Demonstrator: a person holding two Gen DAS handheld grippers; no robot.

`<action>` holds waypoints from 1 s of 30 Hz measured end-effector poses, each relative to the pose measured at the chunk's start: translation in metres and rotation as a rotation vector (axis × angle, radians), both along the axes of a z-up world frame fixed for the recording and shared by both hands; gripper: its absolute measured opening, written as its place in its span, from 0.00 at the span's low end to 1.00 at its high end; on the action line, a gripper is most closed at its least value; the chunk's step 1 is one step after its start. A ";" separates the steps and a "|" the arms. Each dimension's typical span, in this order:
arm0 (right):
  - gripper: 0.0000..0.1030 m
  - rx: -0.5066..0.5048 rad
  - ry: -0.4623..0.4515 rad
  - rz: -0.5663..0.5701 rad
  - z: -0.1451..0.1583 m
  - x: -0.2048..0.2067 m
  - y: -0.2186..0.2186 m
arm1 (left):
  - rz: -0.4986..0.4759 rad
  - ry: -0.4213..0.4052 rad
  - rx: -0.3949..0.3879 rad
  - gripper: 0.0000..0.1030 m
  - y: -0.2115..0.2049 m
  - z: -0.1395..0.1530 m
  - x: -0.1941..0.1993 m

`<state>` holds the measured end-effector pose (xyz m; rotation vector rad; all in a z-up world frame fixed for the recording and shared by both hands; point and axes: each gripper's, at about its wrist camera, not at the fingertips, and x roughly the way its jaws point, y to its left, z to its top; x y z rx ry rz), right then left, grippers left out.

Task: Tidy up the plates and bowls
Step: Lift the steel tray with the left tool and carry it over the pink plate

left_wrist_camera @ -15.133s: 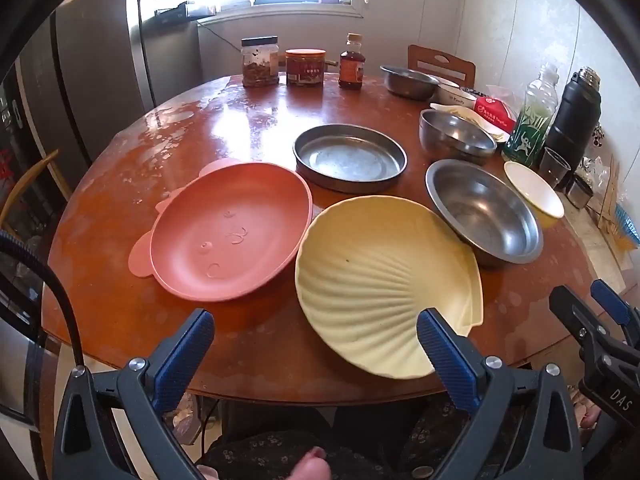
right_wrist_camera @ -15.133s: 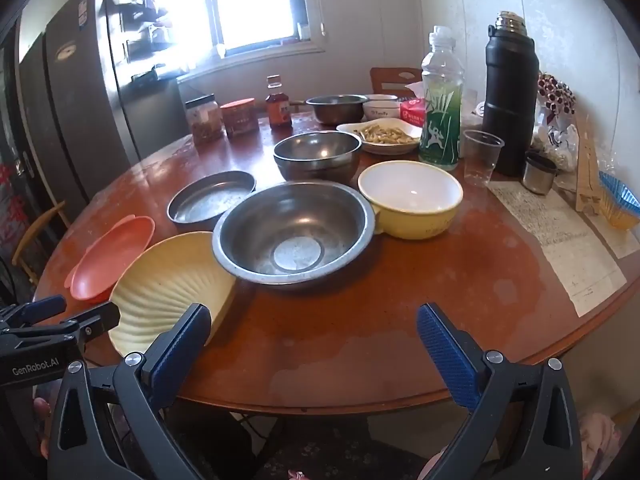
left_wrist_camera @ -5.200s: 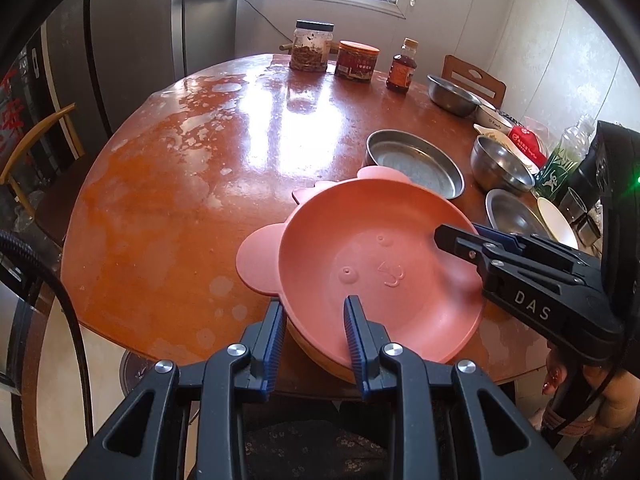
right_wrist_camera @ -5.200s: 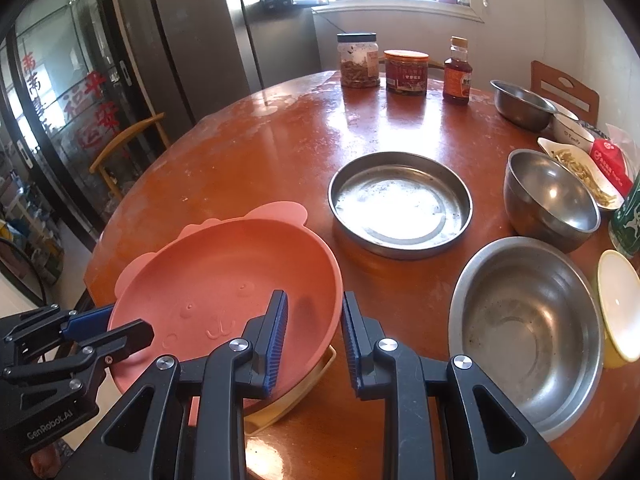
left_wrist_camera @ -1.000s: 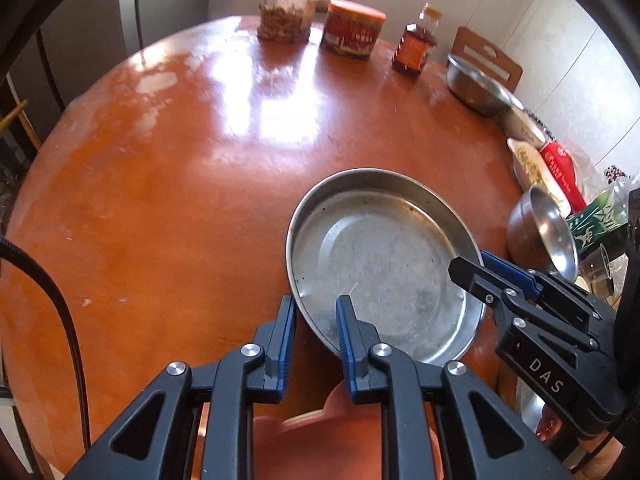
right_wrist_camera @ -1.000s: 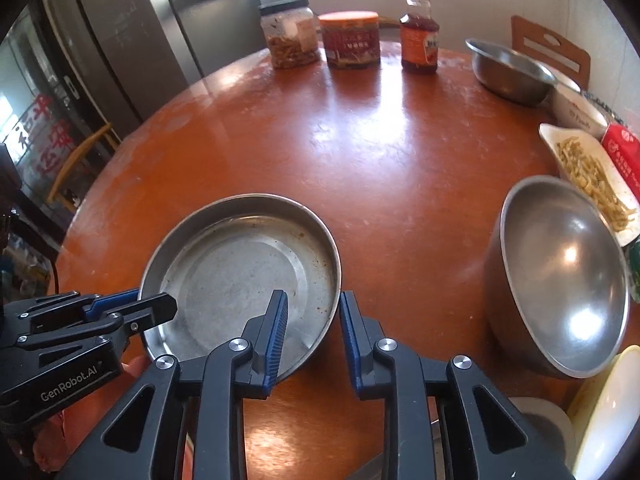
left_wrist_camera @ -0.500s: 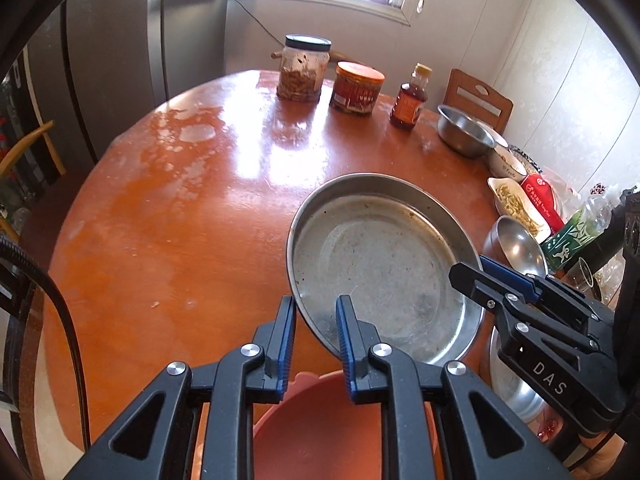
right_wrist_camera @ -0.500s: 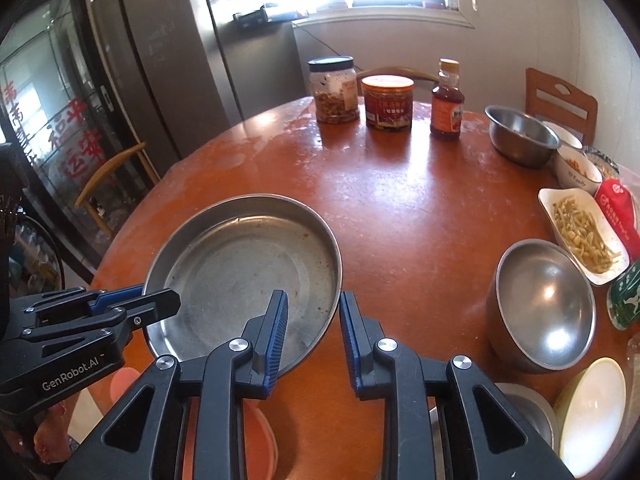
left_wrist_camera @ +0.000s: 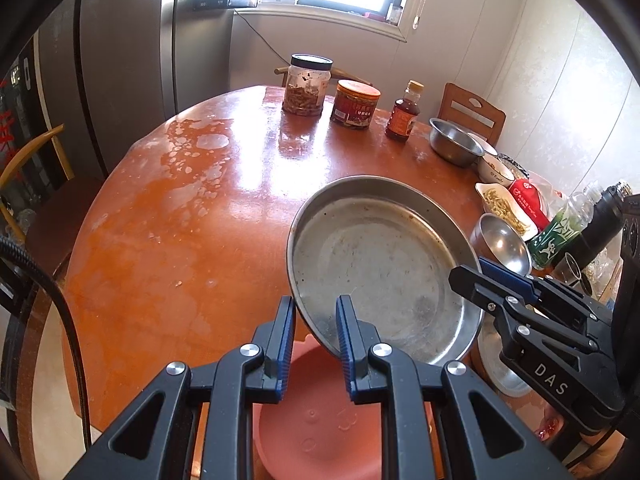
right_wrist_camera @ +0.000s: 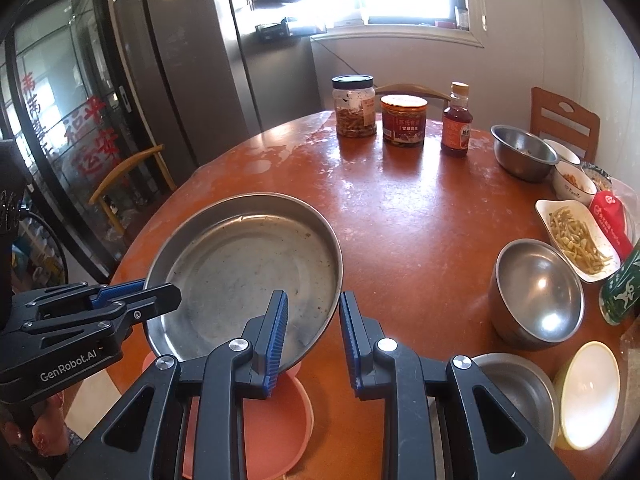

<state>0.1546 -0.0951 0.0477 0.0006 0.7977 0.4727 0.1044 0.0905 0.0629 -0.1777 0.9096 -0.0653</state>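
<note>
Your left gripper (left_wrist_camera: pixel 316 340) is pinching the near rim of the steel plate (left_wrist_camera: pixel 376 264) between its blue pads, and your right gripper (right_wrist_camera: pixel 310 336) is clamping the same plate on the opposite side of its rim. So you are holding the plate in the air between both claws, tilted, with the pink plate (left_wrist_camera: pixel 320 420) lying on the table (left_wrist_camera: pixel 168 216) just below it.

The likely next step is lowering the steel plate onto the pink one. What could go wrong: each claw is biting only a thin lip of smooth metal — if you are moving the two hands at different rates, the plate could twist and slide out of one pair of pads. If you are letting go while it is tilted, it may land off-centre and skate across the pink plate toward the table edge.

The left wrist view is showing you the pink plate's inner face, almost directly under the pads, and the black flask (left_wrist_camera: pixel 600 224) at the far right. The right wrist view is giving you what that one hides: the yellow bowl (right_wrist_camera: pixel 588 396) and the steel bowl (right_wrist_camera: pixel 516 388) beside it near the table edge, plus the deeper steel bowl (right_wrist_camera: pixel 536 292) further in — all well apart from the plate you are carrying.
</note>
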 end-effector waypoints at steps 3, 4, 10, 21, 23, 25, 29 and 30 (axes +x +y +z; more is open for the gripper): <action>0.27 0.004 -0.004 0.006 0.001 -0.005 0.001 | 0.003 -0.007 0.003 0.20 0.002 0.001 -0.008; 0.27 0.003 -0.007 0.009 0.002 -0.007 0.002 | 0.004 -0.008 0.003 0.20 0.002 0.002 -0.010; 0.27 -0.007 -0.010 0.027 0.001 -0.019 0.009 | 0.012 -0.010 0.002 0.20 0.009 0.000 -0.023; 0.27 -0.029 -0.008 0.042 -0.003 -0.042 0.014 | 0.002 -0.004 0.011 0.20 0.010 -0.007 -0.044; 0.27 -0.028 -0.001 0.042 -0.005 -0.044 0.013 | 0.002 0.004 0.010 0.20 0.010 -0.010 -0.047; 0.27 -0.032 0.005 0.043 -0.009 -0.048 0.014 | 0.003 0.005 0.012 0.20 0.009 -0.013 -0.051; 0.27 -0.044 0.026 0.046 -0.019 -0.055 0.015 | -0.001 0.021 0.017 0.20 0.007 -0.022 -0.059; 0.27 -0.046 0.034 0.046 -0.021 -0.056 0.015 | -0.003 0.027 0.019 0.20 0.006 -0.026 -0.062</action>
